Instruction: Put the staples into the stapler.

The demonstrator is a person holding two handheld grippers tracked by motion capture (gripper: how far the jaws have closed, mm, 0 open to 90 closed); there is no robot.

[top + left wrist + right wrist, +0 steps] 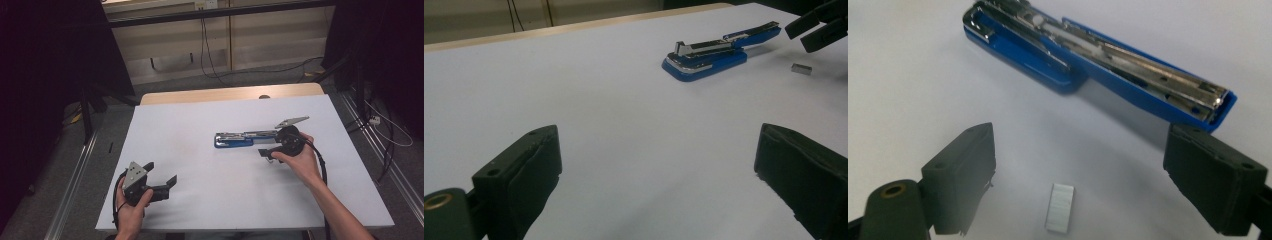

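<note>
Stapler: blue stapler (1098,65) lies opened flat on the white table (200,200), metal magazine channel exposed; it sits beyond both jaw tips of the right gripper, its far end just above the right-hand jaw.
Staple strip: small silver staple strip (1060,207) lies flat on the table between the two jaws of the right gripper, touching neither pad.
Right gripper: right gripper (1080,175) is held low over the table, jaws wide, straddling the strip; nothing is gripped.
Left gripper: left gripper (659,170) is held near the table edge, jaws wide with only bare table between them.
Separation: stapler (719,50) lies well ahead of the left jaws, toward their right side.
</note>
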